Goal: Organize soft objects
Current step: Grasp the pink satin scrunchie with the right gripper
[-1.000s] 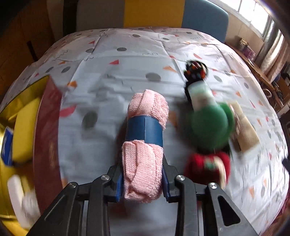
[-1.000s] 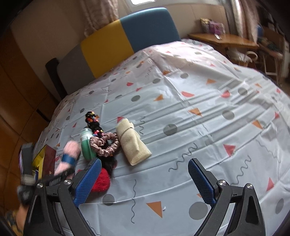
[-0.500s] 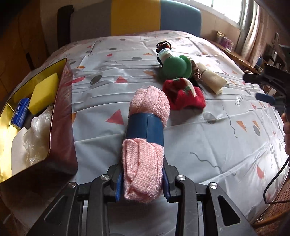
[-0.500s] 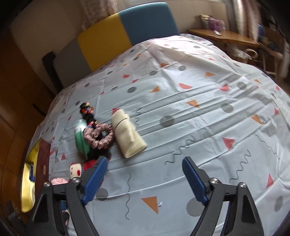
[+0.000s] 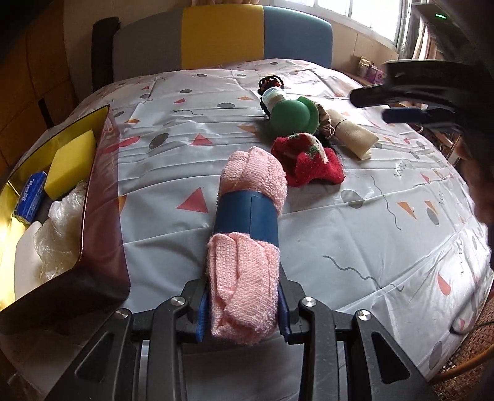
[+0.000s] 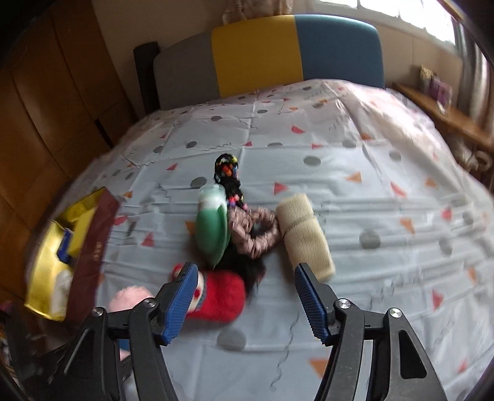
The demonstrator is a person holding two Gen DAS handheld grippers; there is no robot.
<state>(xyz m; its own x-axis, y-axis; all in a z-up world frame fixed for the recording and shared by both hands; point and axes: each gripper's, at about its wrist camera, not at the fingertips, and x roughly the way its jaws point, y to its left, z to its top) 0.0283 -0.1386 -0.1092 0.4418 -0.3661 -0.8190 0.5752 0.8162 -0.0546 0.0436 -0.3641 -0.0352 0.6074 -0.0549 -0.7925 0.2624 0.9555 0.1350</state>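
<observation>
I see the box (image 5: pixel 102 222) left of my held towel roll (image 5: pixel 247 234); ahead right lie the sock (image 5: pixel 308 163), the round bottle (image 5: pixel 293 114) behind it, and the rolled cloth (image 5: pixel 355 135) rightmost.

Tricolour headboard (image 6: pixel 271 52) (grey, yellow, blue) beside window (image 5: pixel 373 15).
</observation>
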